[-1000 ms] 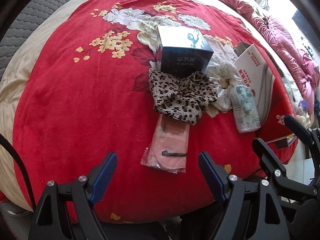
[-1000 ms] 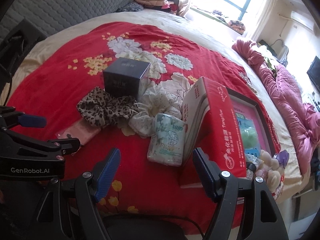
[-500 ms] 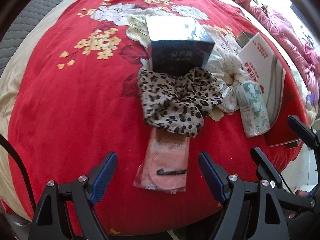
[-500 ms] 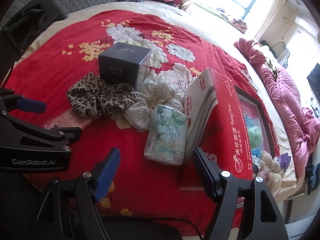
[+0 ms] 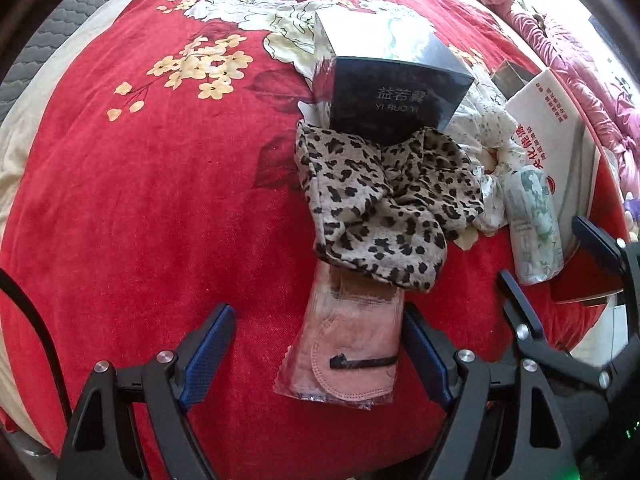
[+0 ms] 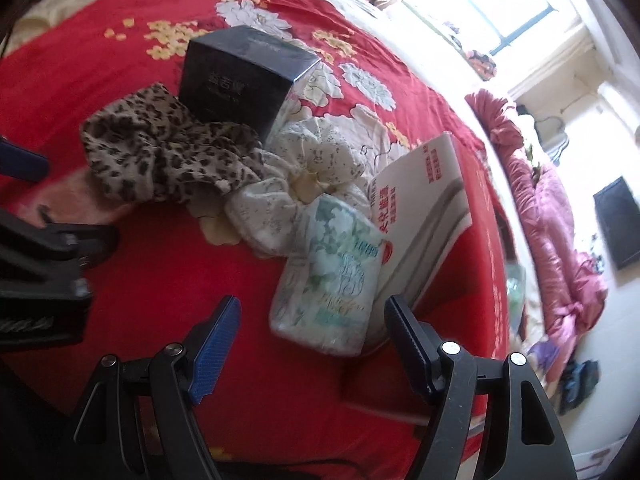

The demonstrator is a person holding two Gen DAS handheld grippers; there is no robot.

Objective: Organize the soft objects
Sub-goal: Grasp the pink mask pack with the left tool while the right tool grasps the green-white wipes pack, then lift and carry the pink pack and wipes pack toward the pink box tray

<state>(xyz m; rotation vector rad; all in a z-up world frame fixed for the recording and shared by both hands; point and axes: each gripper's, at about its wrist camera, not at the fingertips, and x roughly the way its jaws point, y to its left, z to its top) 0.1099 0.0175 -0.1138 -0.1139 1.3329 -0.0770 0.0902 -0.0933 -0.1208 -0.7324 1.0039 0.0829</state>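
Left wrist view: left gripper spread wide over one bagged pink face mask, long axis running away from the camera on the red blanket. One leopard-print scrunchie overlaps its far end, touching one dark box.

Right wrist view: right gripper spread, empty, near one tissue pack leaning on the red-and-white box; one white floral scrunchie beside it.

We see a red blanket with white and yellow flowers spread over the bed. On it stands a dark glossy box, one corner turned toward us, with pale lettering on its front face. To its right a red and white carton leans on edge, red print on its white side. Beyond the bed we make out a crumpled pink quilt, a bright window and a dark screen on the wall.
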